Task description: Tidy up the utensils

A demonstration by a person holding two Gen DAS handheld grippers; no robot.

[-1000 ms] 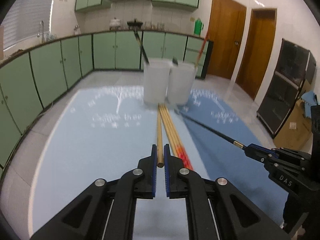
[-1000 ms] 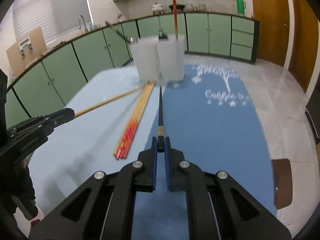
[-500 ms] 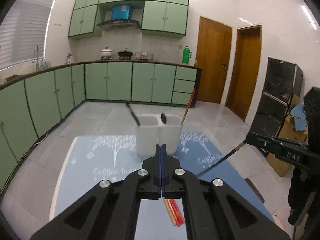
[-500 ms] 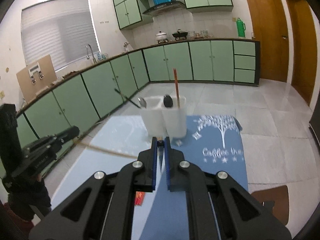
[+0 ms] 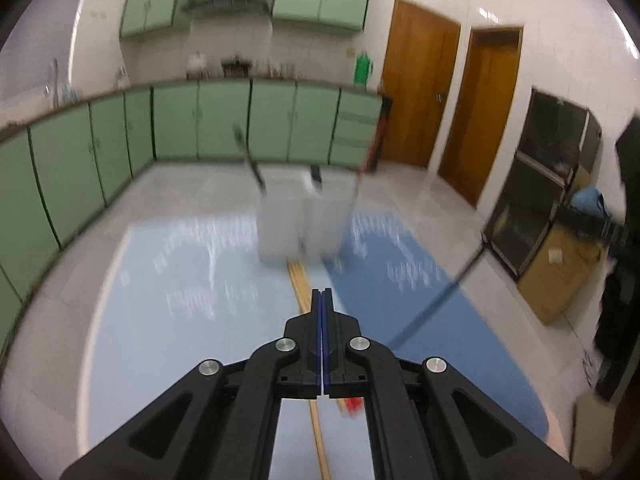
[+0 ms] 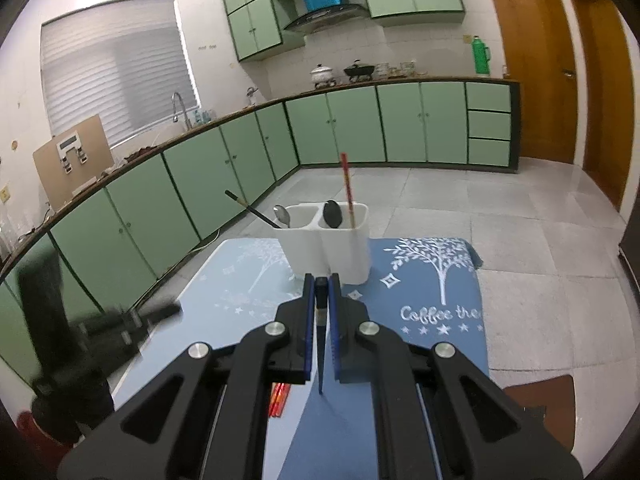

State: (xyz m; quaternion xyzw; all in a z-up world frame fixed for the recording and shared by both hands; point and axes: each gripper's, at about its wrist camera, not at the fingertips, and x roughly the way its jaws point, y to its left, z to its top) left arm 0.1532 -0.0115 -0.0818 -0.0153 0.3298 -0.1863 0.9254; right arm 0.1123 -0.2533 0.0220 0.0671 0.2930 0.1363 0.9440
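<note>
1. The right gripper is closed on a black chopstick, which runs back between its blue pads with the thin tip pointing toward the camera and a pale band near the thick end.
2. In the left wrist view the same black chopstick shows as a blurred dark line slanting up to the right above the desk.
3. The left gripper has its blue pads pressed together; whether the wooden chopstick seen beneath it is pinched in them, the blurred view does not settle.
4. A white utensil holder with two compartments stands upright on the desk at the seam of the two mats.
5. Its left compartment holds a silver spoon and another black chopstick leaning out to the left.
6. Its right compartment holds a black spoon and a red-topped chopstick standing nearly upright.
7. More wooden chopsticks with red ends lie flat on the desk just before the holder, partly hidden by the right gripper.
8. The desk is covered by a light blue mat on the left and a darker blue mat on the right, both printed with white trees.
</note>
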